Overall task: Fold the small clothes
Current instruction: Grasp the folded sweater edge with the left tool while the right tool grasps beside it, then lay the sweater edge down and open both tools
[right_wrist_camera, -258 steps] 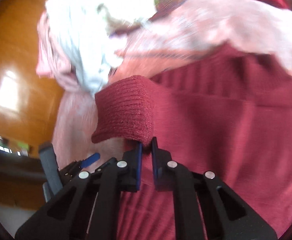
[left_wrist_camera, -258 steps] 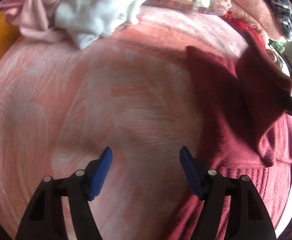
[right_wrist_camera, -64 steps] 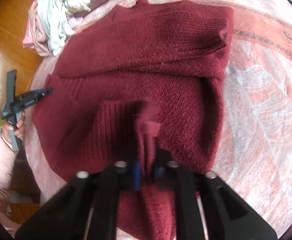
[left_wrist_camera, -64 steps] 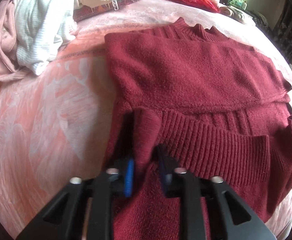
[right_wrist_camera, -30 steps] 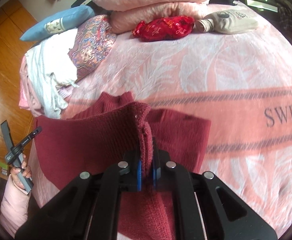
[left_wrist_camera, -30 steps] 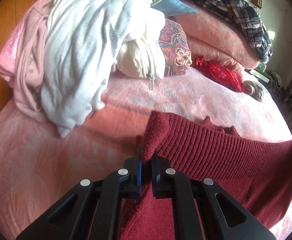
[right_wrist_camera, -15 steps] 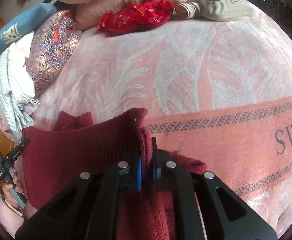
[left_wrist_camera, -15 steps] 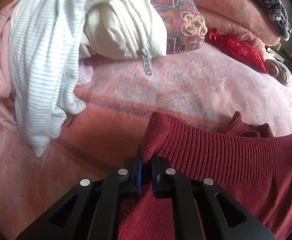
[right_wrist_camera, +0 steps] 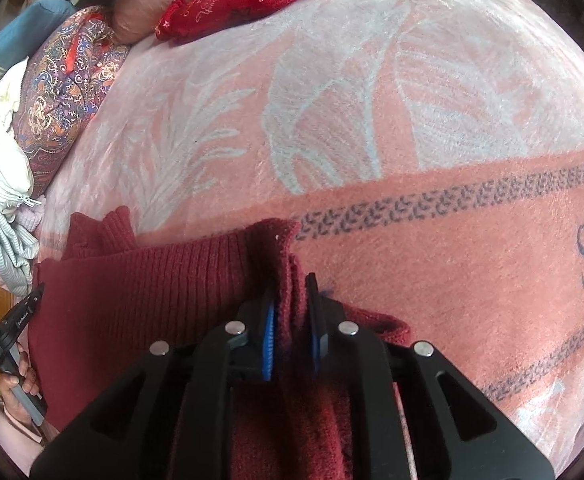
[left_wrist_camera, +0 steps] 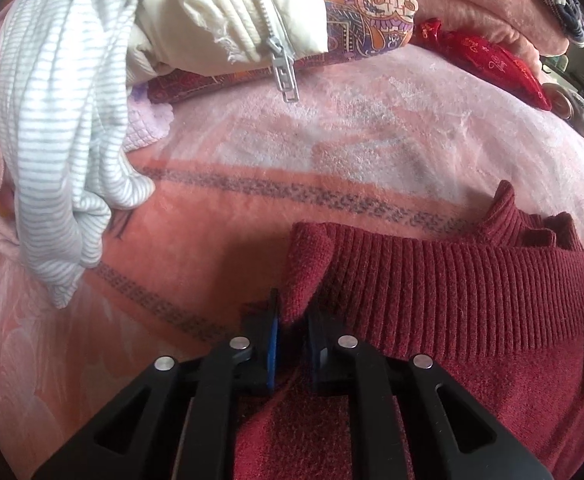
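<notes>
Maroon sweater (left_wrist_camera: pixel 471 300) is mid-fold on the bed (right_wrist_camera: pixel 411 120), ribbed hem pinched at one corner by the left gripper (left_wrist_camera: pixel 292 340) and the other by the right gripper (right_wrist_camera: pixel 290 332), brought up near the collar, so laying it down and tidying look left.

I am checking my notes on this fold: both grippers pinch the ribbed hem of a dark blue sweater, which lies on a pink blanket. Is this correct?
One detail is wrong: the sweater is dark red, not dark blue, as both wrist views show. The left gripper and the right gripper do pinch its ribbed hem, and it lies on the pink blanket.
</notes>
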A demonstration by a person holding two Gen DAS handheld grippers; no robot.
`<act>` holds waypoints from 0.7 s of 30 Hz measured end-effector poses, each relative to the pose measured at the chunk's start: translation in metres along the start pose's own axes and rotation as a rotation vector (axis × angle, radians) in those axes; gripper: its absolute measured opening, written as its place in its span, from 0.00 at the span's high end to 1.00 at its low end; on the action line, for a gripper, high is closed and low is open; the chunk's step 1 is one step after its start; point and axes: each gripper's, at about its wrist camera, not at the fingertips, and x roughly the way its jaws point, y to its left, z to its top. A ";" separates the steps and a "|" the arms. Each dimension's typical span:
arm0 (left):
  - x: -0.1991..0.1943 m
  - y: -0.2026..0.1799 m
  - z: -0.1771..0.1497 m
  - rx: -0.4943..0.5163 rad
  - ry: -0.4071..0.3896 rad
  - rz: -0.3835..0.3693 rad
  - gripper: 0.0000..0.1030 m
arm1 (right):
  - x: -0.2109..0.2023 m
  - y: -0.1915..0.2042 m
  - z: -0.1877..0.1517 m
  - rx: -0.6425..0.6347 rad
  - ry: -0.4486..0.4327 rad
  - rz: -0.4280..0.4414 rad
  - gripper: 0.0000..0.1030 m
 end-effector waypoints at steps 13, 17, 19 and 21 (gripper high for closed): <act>-0.104 0.059 -0.125 0.057 -0.010 -0.160 0.10 | -0.104 -0.030 -0.137 -0.136 0.078 0.108 0.28; -0.093 0.061 -0.153 0.021 0.037 -0.181 0.10 | -0.097 -0.036 -0.157 -0.126 0.101 0.108 0.28; -0.085 0.062 -0.154 -0.009 0.061 -0.214 0.10 | -0.091 -0.035 -0.156 -0.109 0.115 0.134 0.28; -0.080 0.059 -0.149 -0.023 0.076 -0.238 0.10 | -0.085 -0.033 -0.149 -0.094 0.113 0.131 0.28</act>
